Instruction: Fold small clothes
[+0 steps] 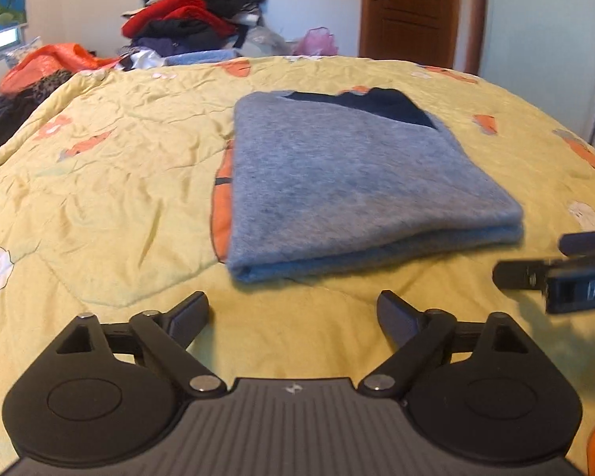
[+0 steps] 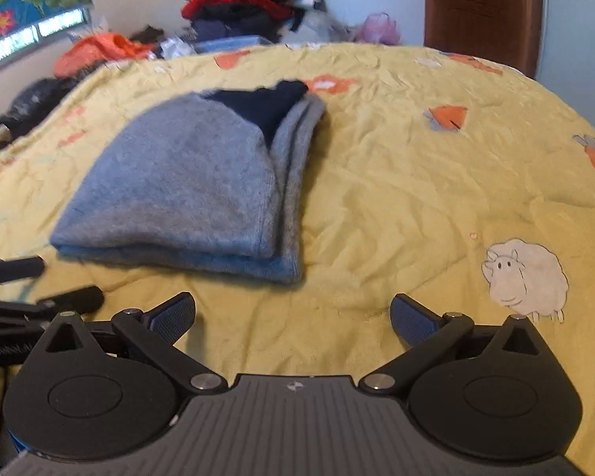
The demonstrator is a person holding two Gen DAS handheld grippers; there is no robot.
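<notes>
A folded grey knitted garment with a navy panel is lying mid-frame on the yellow quilted bed; the left claw and right claw are both gaping wide, holding nothing.

Fuzzy grey knit garment; crinkled matt cotton quilt; wooden door.

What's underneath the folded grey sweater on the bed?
The grey sweater lies on the yellow quilt; an orange print pokes out along its edge. The rest beneath is covered.
</notes>
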